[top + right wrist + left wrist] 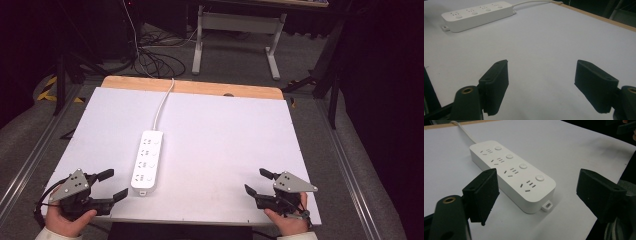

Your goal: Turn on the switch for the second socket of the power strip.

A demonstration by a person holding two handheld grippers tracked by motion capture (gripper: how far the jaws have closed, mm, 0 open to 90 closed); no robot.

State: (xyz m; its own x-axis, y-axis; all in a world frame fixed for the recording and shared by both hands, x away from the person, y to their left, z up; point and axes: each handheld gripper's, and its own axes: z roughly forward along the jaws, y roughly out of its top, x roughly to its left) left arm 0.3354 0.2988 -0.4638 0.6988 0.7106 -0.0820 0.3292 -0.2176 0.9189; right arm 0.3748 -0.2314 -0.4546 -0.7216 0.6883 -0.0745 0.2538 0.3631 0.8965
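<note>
Power strip [147, 161] just beyond left gripper [113, 184], right gripper [257, 181] well apart, all jaws spread, empty

High view: fixed above my side, looks forward and down over whole table [225, 135]. Left tool view: low, close behind power strip [514, 173], facing across table to its far edge. Right tool view: low over bare table, strip farther off. All three share power strip.

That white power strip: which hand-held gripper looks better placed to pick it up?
Probably the left hand-held gripper: it sits open right beside the power strip, while the right hand-held gripper, also open, is across the white board.
</note>
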